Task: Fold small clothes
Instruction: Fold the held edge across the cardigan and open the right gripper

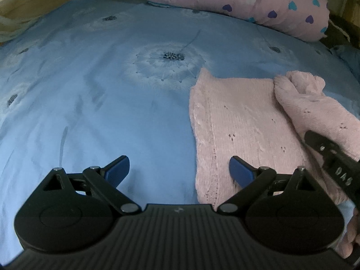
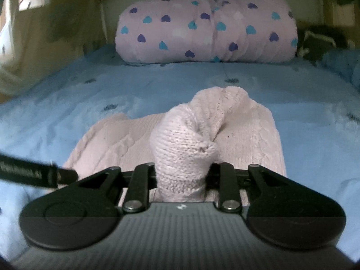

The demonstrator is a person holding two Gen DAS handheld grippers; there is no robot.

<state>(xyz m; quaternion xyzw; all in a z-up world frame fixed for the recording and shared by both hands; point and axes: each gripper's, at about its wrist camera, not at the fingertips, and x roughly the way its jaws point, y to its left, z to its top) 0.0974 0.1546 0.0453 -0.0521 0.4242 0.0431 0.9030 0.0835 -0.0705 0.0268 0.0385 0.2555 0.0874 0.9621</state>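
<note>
Across both views I am looking at the blue bedspread (image 1: pixel 90 90), which is filling nearly everything under my grippers, its dandelion print sitting at about twelve o'clock from the left gripper. Beyond it, at the far twelve o'clock edge, the pink duvet (image 2: pixel 205 30) with blue and purple hearts is lying rolled against the headboard.

Next in size, the pink sweater (image 1: pixel 243 130) is lying flat on the bedspread, at two o'clock in the left view and dead centre in the right one. One part of it, a bunched sleeve (image 2: pixel 189 139), is standing up off the flat body and running toward twelve o'clock.

My right gripper (image 2: pixel 183 180) is holding that sleeve: its jaws are pinching close together with the knit wadded between them, and the pads themselves are hidden by the wool. In the left view the same gripper is showing as a black bar at three o'clock, lying across the lifted fabric.

My left gripper (image 1: pixel 178 172) is hanging wide open with nothing in it, its blue pads (image 1: pixel 118 169) well apart; the right-hand pad is sitting over the sweater's near edge, the left-hand one over bare bedspread.
</note>
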